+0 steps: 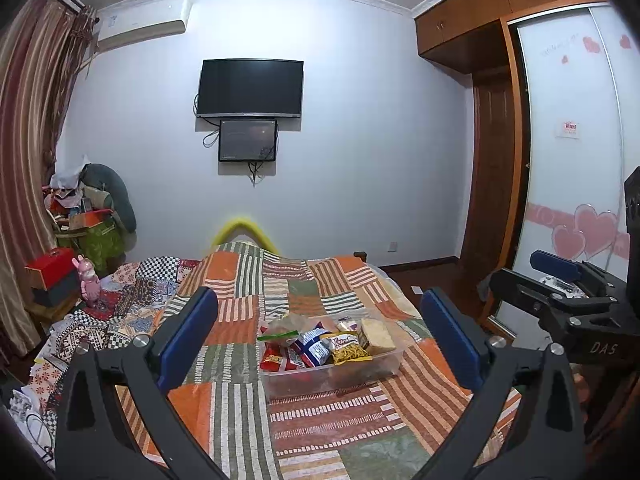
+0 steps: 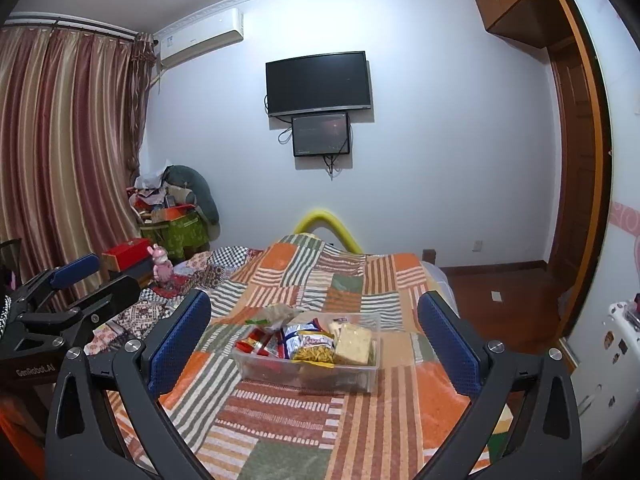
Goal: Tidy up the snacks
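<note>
A patchwork bedspread [image 1: 320,420] carries a clear plastic bin [image 1: 332,376] near its middle, and every snack in sight already sits inside the bin: a cracker pack [image 1: 376,334] at its right end, a yellow noodle bag [image 1: 348,348] beside that, red packets [image 1: 276,358] at its left. The left gripper [image 1: 320,344] and right gripper [image 2: 316,342] hover short of the bin, both spread wide and empty. This fits packing finished or sorting ahead; I cannot tell which. Lower layers stay hidden, labels unreadable
</note>
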Motion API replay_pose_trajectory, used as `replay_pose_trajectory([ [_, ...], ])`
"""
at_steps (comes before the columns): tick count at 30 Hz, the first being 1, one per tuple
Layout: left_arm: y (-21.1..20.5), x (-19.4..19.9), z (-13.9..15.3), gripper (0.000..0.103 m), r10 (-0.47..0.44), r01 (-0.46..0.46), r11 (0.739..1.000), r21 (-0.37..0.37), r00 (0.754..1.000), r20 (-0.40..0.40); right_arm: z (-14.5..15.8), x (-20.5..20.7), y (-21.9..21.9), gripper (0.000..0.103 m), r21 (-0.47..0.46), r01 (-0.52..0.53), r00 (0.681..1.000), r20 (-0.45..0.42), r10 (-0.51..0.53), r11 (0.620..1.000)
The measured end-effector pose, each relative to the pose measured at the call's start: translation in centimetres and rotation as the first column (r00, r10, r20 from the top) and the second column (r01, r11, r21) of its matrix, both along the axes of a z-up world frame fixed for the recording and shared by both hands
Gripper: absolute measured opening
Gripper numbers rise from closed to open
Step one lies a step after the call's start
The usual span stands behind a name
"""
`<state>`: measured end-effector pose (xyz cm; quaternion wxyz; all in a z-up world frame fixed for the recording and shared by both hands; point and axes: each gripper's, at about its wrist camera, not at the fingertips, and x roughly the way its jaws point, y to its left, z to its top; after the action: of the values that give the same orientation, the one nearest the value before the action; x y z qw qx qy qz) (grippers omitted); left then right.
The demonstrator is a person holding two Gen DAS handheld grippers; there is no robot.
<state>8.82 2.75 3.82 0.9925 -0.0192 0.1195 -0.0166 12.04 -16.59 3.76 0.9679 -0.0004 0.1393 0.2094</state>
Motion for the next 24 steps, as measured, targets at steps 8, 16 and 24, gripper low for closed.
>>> replay_pose_trajectory([
  [8,-0.01,0.45,-0.36,0.103,0.005,-0.005,1.0,-0.001,1.0,-0.005,-0.06,-0.55,-0.24,0.103,-0.002,0.007,1.0,0.014,-0.007,1.0],
  [16,-0.06,0.37,-0.55,0.103,0.002,-0.002,1.0,-0.004,1.0,-0.003,-0.17,-1.02,-0.18,0.103,-0.02,0.019,1.0,0.021,-0.019,1.0],
  [24,-0.01,0.35,-0.59,0.103,0.006,-0.006,1.0,-0.009,1.0,-0.004,-0.12,-1.13,-0.18,0.103,-0.03,0.024,1.0,0.02,-0.024,0.999],
])
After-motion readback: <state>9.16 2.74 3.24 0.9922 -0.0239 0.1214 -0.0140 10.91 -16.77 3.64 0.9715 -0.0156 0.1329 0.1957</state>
